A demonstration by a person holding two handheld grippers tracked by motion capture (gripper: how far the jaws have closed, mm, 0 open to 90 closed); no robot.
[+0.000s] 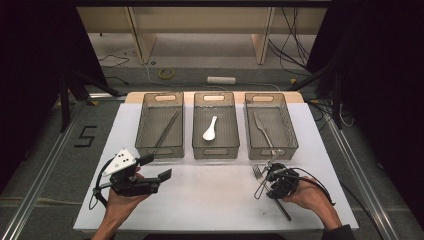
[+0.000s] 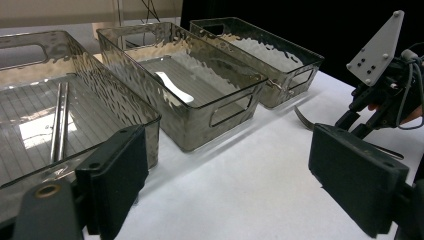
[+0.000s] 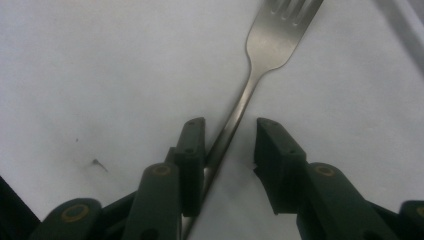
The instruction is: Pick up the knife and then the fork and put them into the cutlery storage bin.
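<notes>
A metal fork lies flat on the white table sheet, tines pointing away. My right gripper straddles its handle: the left pad touches the handle and the right pad stands off it with a gap, so the grip is open. From above, this gripper sits at the front right with the fork's tines poking out to its left. My left gripper is held at the front left, open and empty. Its two black pads frame the bins.
Three clear bins stand in a row at the back. The left bin holds chopsticks, the middle bin a white spoon, the right bin another fork. Bare white sheet lies between my hands.
</notes>
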